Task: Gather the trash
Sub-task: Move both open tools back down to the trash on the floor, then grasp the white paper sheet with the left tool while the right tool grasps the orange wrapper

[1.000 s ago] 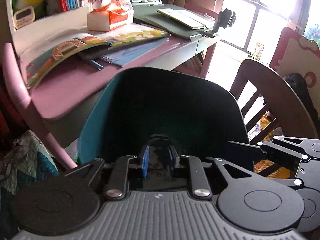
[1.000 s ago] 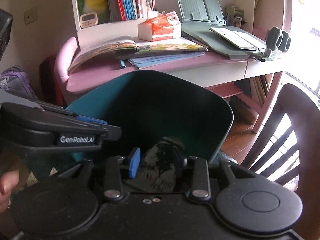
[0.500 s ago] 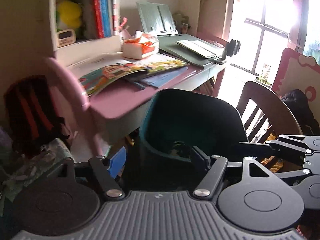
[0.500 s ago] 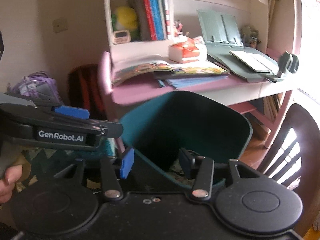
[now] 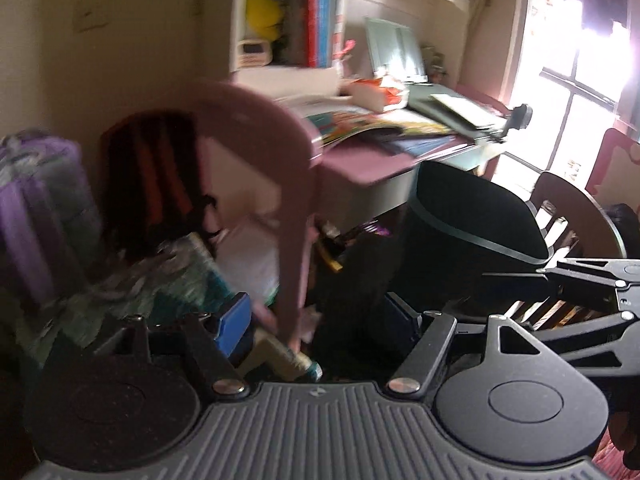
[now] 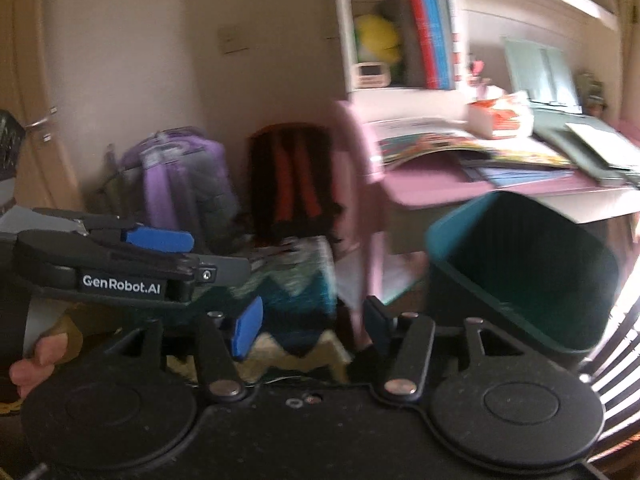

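Observation:
A teal trash bin (image 6: pixel 520 272) stands on the floor by the pink desk; it shows dark in the left wrist view (image 5: pixel 472 232). My left gripper (image 5: pixel 320 320) is open and empty, to the left of the bin. My right gripper (image 6: pixel 312 320) is open and empty, also left of the bin and pulled back from it. The left gripper also shows from the side in the right wrist view (image 6: pixel 120 260). The bin's contents are hidden from here. Both views are blurred.
A pink desk (image 6: pixel 440 184) carries open books (image 6: pixel 460 148) and a tissue box (image 6: pixel 500 116). A pink chair back (image 5: pixel 280 168) stands ahead. Purple (image 6: pixel 180 184) and black-red (image 6: pixel 296 184) backpacks lean on the wall. A wooden chair (image 5: pixel 576 216) is at the right.
Both grippers opened over the bin, let the paper trash drop inside, then pulled back and swung left. The bin now sits to the right in both views.

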A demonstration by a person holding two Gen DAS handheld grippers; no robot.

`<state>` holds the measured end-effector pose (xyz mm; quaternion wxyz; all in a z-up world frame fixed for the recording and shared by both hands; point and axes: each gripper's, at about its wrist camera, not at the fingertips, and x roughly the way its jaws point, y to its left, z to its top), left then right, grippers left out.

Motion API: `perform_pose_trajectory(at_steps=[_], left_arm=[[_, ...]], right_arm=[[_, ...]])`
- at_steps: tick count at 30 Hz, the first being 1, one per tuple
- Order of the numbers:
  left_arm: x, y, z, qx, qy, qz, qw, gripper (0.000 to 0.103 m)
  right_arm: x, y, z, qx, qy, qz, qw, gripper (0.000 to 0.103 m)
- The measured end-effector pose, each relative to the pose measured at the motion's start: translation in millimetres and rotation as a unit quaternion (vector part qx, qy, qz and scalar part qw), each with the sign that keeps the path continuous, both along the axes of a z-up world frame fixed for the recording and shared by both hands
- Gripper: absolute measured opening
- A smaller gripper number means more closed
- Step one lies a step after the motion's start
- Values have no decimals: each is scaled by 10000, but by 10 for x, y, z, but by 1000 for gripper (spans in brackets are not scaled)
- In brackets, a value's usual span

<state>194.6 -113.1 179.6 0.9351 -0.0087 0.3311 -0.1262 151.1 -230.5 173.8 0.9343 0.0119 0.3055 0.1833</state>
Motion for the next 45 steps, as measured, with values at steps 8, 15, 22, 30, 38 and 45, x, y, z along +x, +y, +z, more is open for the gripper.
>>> perform_pose_trajectory(at_steps=[8, 15, 22, 30, 38, 45], left_arm=[[-379, 852, -605, 129, 253, 539, 9981, 79], [-550, 1447, -1370, 215, 459, 990, 9938, 91], [-366, 1937, -2304, -194, 1027, 1519, 9828, 99], [-44, 2266, -3363, -208, 1643, 2164, 9622, 100], [160, 2509, -4563, -512, 2707, 3171, 9075, 100], [229, 2644, -5590, -676, 3721, 3640, 8512, 100]], right_arm=[[48, 691, -472, 233, 274, 604, 9975, 58], [200, 1231, -1179, 173, 740, 1036, 9917, 59], [526, 1630, -2134, 68, 1581, 1229, 9797, 59], [902, 1909, -3190, -155, 2176, 1113, 9696, 60], [1380, 2214, -4213, -486, 2974, 1064, 9476, 60], [1693, 2488, -5081, -547, 3740, 999, 9204, 60]])
